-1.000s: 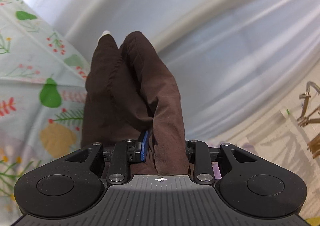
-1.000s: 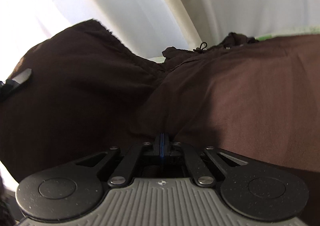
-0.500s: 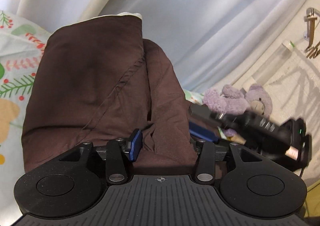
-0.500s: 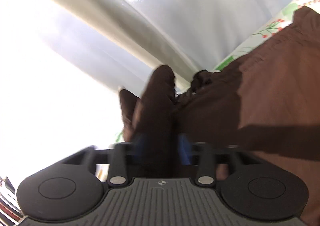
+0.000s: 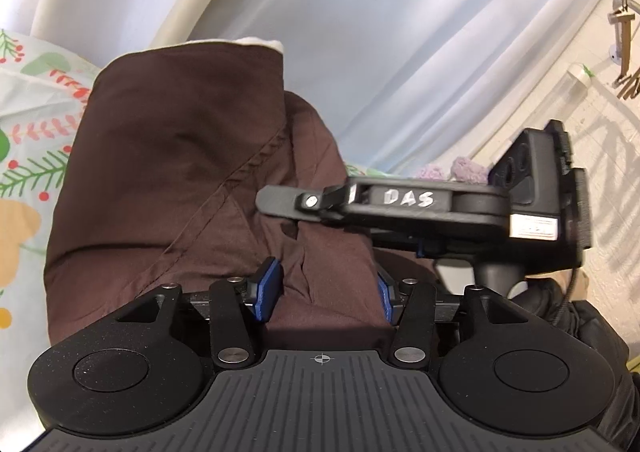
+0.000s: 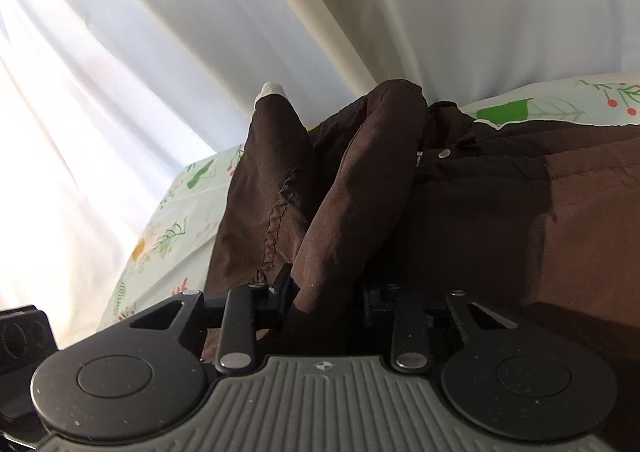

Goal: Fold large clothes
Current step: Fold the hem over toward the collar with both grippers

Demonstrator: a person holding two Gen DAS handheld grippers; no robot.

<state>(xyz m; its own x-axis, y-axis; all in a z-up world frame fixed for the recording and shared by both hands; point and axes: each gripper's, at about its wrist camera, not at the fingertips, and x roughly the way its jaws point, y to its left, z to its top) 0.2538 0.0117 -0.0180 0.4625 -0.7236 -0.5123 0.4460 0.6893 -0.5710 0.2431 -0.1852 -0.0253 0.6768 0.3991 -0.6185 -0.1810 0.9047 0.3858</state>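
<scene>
Both grippers are in the brown garment point(image 5: 172, 172) now, which lies on the floral bedsheet point(image 5: 28, 156) in front of the pale curtain point(image 5: 400, 52). At the left gripper point(image 5: 324, 292) the jaws have just been widening: a thick fold of brown cloth sits between the 2 blue pads point(image 5: 268, 288), and they look slack on it, more cradling than clenching. In the left wrist view the right gripper point(image 5: 280, 204) reaches in from the right side, crossing just above that same fold, so the 2 tools are very close.

From its own camera, the right gripper point(image 6: 326, 292) has just been narrowing onto a bunched ridge of the garment point(image 6: 352, 188); the cloth fills the gap and it looks pinched. That ridge runs straight ahead along the fingers, away toward the curtain, with the wide body of the garment spreading off to the right. My read: the right hand carries the fold, the left lets go.
</scene>
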